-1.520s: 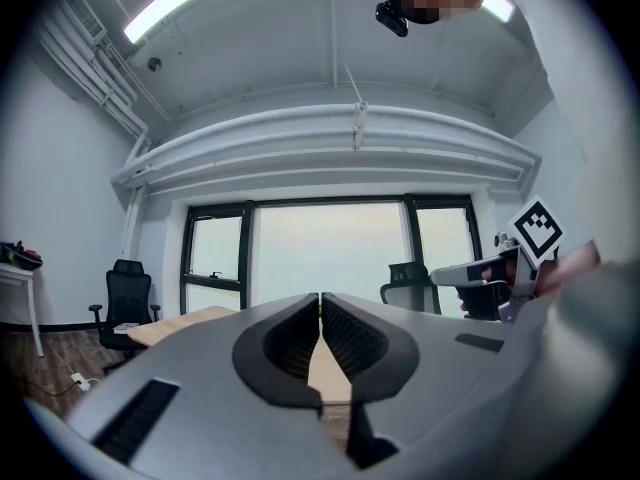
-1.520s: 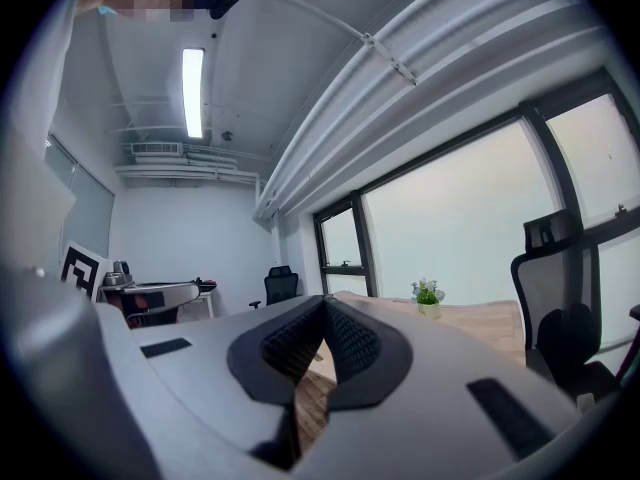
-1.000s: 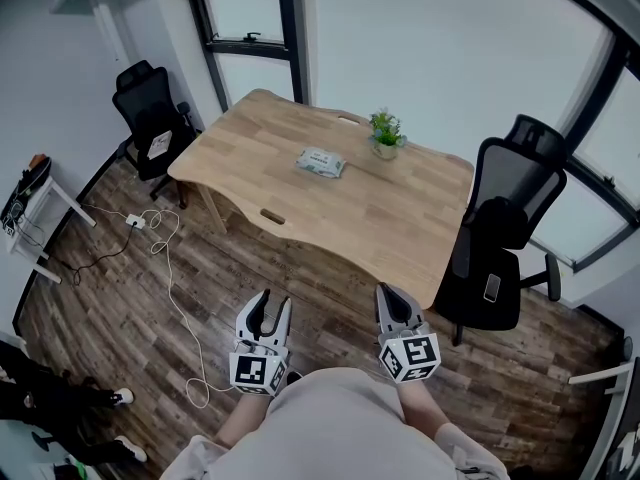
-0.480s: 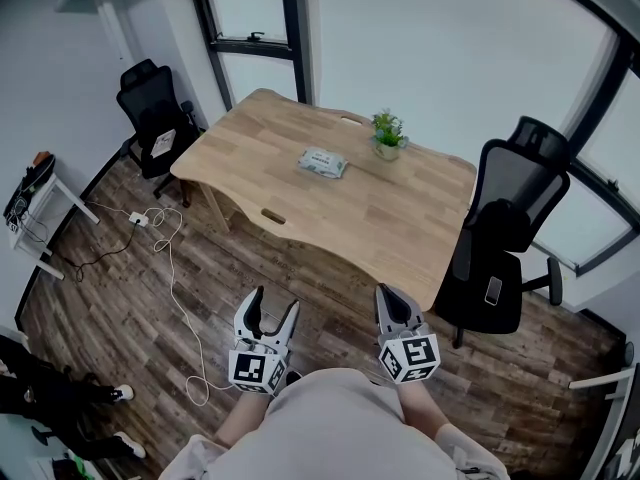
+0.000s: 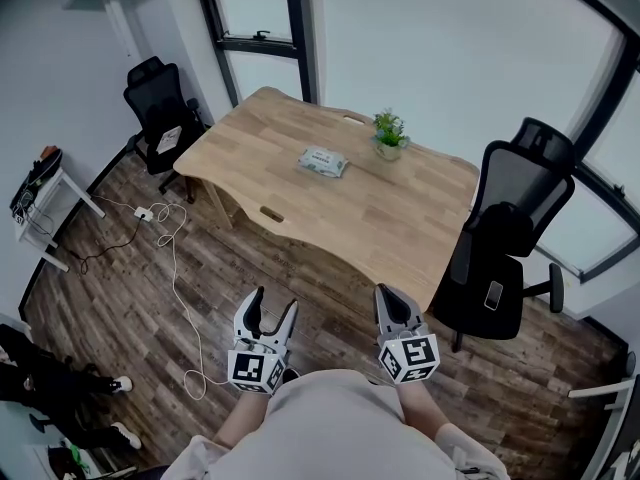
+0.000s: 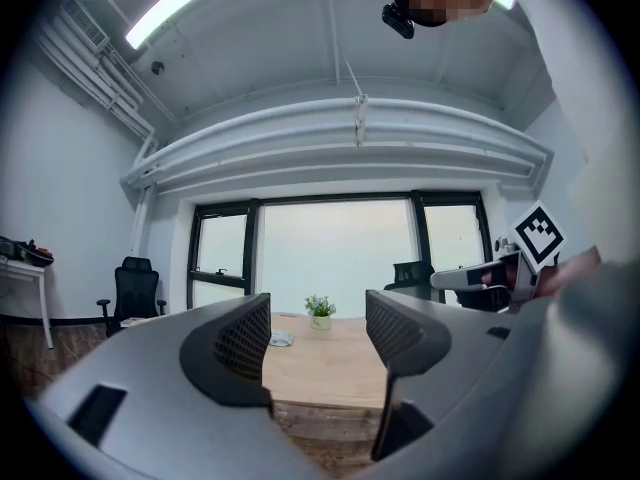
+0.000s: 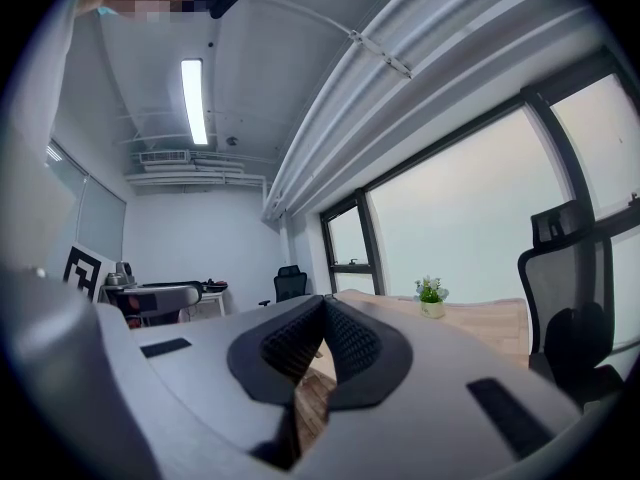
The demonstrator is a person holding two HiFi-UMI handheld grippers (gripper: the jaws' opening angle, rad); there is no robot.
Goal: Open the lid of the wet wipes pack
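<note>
A person stands on a wood floor (image 5: 300, 268) and holds tongs in each hand, nearest the camera in the head view. The left tongs (image 5: 274, 304) are spread wide, having just been opening, with nothing between them. The right tongs (image 5: 391, 296) are pressed together and empty. Both point level toward a wooden counter (image 5: 330, 218) farther off. A white cable (image 5: 178, 268) trails over the floor on the left. The pack (image 5: 322, 161) lies flat on the counter's far half, well apart from both tongs. Its lid seems closed, though it is too small to be sure. A small plant (image 5: 388, 135) stands near the pack, to its right and a little farther back. A black chair (image 5: 505, 238) sits at the counter's right end, and a second chair (image 5: 158, 118) at its far left.
</note>
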